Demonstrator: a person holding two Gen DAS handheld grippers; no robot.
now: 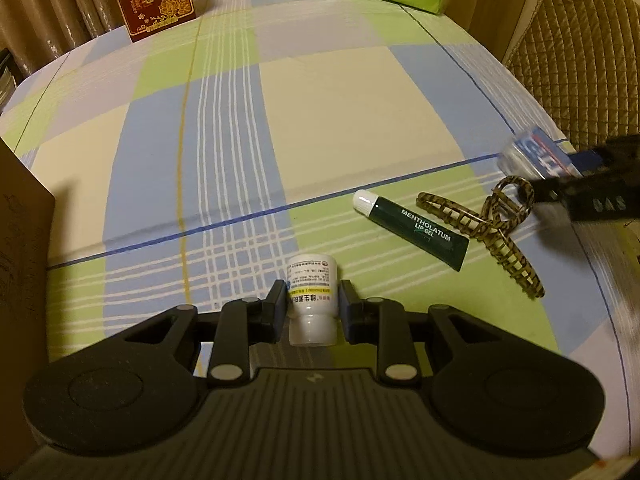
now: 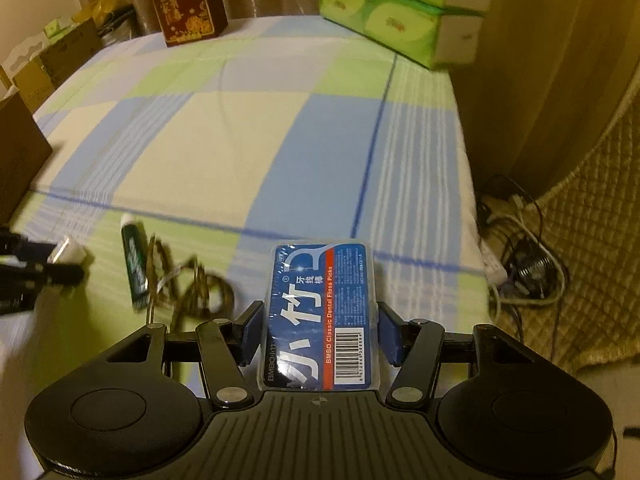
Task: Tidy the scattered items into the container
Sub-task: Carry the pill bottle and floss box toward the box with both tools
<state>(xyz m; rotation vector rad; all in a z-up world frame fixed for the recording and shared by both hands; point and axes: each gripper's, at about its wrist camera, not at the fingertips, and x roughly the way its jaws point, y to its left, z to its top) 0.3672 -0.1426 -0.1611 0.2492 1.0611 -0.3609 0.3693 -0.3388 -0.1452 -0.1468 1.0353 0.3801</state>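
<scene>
- Left wrist view: the left gripper [image 1: 313,306] squeezes a little white bottle [image 1: 312,300] at the bottom middle; a green tube [image 1: 416,229] and a hair clip [image 1: 486,226] lie to the right on the checked cloth [image 1: 328,112]
- Right wrist view: the right gripper [image 2: 318,330] pinches a blue floss box [image 2: 318,316] in the lower middle; a brown box [image 2: 20,152] is at the left edge

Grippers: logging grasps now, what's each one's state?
Left gripper: shut on white medicine bottle.
Right gripper: shut on dental floss pick box.
</scene>
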